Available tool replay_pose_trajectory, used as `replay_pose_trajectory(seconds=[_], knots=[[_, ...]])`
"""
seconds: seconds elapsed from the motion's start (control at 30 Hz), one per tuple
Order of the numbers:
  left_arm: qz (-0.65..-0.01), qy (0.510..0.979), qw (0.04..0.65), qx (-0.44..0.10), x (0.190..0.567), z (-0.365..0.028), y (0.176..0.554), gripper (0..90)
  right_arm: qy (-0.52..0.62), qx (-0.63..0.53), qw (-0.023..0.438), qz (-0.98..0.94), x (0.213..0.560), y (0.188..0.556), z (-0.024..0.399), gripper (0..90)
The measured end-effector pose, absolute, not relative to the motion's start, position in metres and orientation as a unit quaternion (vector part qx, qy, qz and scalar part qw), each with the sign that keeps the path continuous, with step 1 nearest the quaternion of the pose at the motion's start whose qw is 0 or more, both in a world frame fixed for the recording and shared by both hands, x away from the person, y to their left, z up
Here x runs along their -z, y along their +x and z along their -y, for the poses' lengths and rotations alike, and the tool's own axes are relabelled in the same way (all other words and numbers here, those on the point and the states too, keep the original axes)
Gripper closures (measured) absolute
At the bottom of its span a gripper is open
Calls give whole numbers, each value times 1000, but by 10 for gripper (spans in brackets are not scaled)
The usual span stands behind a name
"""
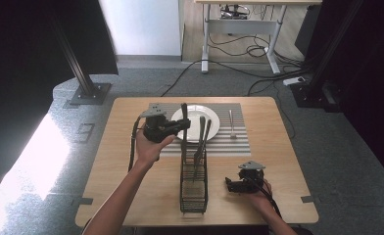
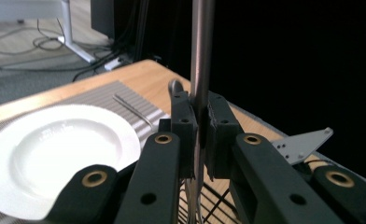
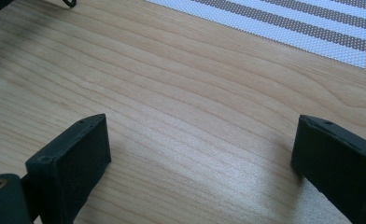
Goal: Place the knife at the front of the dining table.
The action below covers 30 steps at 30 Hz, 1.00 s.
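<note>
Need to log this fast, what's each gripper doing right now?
Left gripper: closed on an upright metal utensil handle above the wire caddy.
Right gripper: open, holding nothing, over the table.

Two black fingers [image 3: 71, 165] of the right gripper [image 3: 202, 163] rising from the lower corners, spread wide apart with bare wooden table [image 3: 190, 107] between them; ahead and toward the far right, the corner of a striped placemat [image 3: 302, 23]; at far left, a dark wire edge [image 3: 69, 3]
</note>
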<state>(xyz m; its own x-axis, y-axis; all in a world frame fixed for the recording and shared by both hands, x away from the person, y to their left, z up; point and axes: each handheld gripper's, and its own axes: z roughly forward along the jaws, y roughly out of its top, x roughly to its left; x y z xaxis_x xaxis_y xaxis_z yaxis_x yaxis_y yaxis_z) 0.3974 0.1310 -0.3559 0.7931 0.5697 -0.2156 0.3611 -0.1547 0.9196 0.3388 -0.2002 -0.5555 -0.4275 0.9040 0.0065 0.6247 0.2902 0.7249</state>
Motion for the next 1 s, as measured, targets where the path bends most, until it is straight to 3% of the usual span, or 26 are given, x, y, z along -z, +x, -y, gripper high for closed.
replay_pose_trajectory(seconds=[0.43, 1.0], knots=[[-314, 724, 604, -115, 323, -162, 391, 837, 492, -334, 209, -776, 556, 339, 200, 48], [-338, 725, 583, -141, 329, -184, 396, 837, 493, -335, 208, -776, 555, 339, 200, 50]])
